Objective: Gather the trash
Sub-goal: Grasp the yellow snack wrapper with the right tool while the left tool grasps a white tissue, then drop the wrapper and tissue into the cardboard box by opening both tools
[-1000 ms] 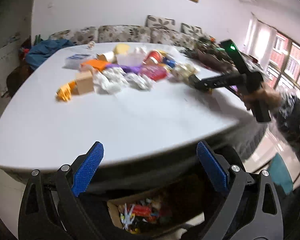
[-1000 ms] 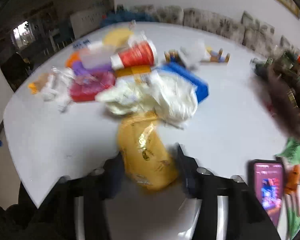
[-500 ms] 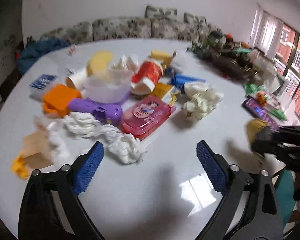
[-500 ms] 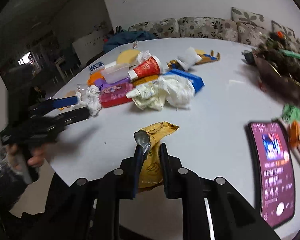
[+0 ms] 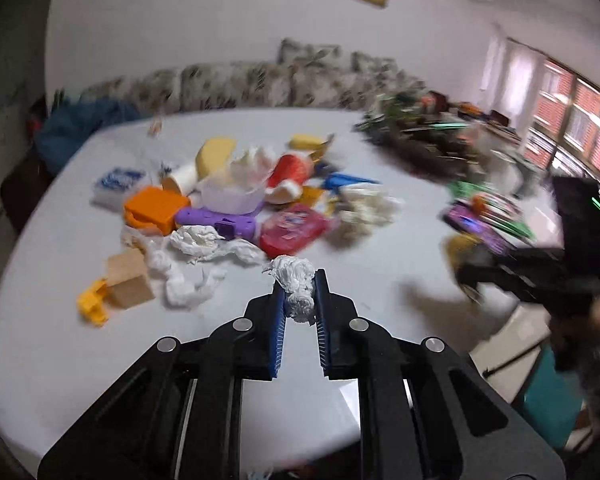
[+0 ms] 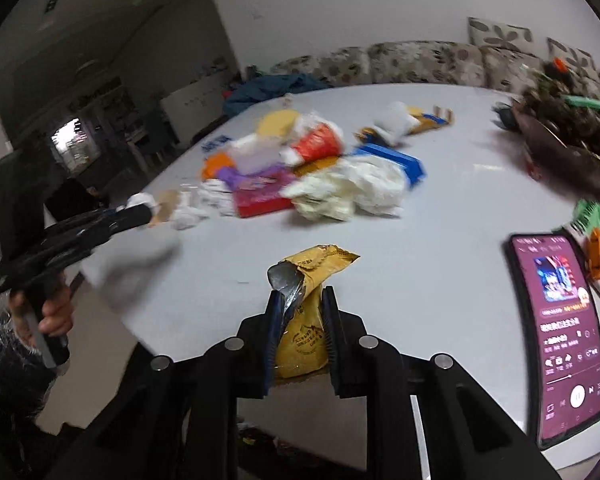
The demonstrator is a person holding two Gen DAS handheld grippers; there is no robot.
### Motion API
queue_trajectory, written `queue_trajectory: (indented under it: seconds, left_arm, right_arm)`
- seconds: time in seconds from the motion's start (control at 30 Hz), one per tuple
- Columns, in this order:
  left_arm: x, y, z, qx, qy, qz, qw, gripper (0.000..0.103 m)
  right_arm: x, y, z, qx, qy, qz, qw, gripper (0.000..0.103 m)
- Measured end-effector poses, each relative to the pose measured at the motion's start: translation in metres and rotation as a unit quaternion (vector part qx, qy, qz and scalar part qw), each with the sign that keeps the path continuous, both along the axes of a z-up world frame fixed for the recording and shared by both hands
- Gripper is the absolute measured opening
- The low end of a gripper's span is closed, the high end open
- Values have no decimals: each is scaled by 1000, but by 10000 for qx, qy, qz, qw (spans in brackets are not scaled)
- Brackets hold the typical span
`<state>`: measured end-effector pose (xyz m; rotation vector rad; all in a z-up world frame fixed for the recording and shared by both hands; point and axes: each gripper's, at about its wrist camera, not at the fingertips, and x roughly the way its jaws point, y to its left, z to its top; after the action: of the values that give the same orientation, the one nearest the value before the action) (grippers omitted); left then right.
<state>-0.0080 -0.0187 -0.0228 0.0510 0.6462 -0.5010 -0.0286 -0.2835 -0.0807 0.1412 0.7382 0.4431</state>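
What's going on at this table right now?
A person is clearing trash off a white table with a two-finger tool in each hand. The left tool has just closed on a crumpled white tissue. The right tool is shut on a yellow snack wrapper. A pile of litter remains mid-table, including more tissues, a red pack and an orange box. A phone with its screen lit lies by the right edge.
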Motion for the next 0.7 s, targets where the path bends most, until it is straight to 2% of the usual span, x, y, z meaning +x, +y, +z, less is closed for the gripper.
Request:
queue_trajectory:
  seconds: [0.13, 0.23, 0.33, 0.4, 0.43, 0.47, 0.5, 0.57, 0.6, 0.67, 0.7]
  left_arm:
    - [-64, 5, 0, 381, -118, -389, 9984, 13]
    - [-86, 4, -16, 523, 164, -553, 9970, 14]
    - [-94, 3, -51, 716, 569, -613, 9939, 14]
    - [-91, 1, -82, 891, 906, -553, 9904, 25]
    - [-88, 0, -100, 968, 1099, -525, 9878, 52]
    - [-86, 0, -114, 1049, 1209, -514, 9858, 87]
    - [-82, 0, -134, 1157, 1318, -493, 9833, 95]
    - [-76, 1, -163, 1249, 1536, -572, 9785, 94]
    - [-71, 4, -176, 1266, 1730, -484, 9756, 94]
    - [-67, 10, -183, 1096, 1960, -423, 9735, 94]
    - [-69, 14, -176, 959, 1901, -410, 9762, 94]
  right_arm:
    - [-27, 28, 9, -45, 34, 639, 9979, 21]
    - [-49, 51, 2, -193, 281, 1107, 9933, 21]
    - [-65, 76, -24, -376, 737, 1605, 9836, 21]
    - [-67, 87, -50, -429, 1088, 1741, 9778, 26]
    - [-66, 91, -63, -457, 1239, 1757, 9755, 38]
    - [-64, 95, -83, -516, 1476, 1769, 9717, 48]
    - [-62, 97, -102, -581, 1645, 1700, 9699, 61]
    - [-57, 97, -127, -558, 1962, 1619, 9655, 58]
    - [-55, 94, -133, -459, 2102, 1549, 9642, 53]
    - [-56, 86, -125, -238, 2088, 1518, 9658, 51]
    - [-59, 82, -114, -134, 1964, 1553, 9681, 51]
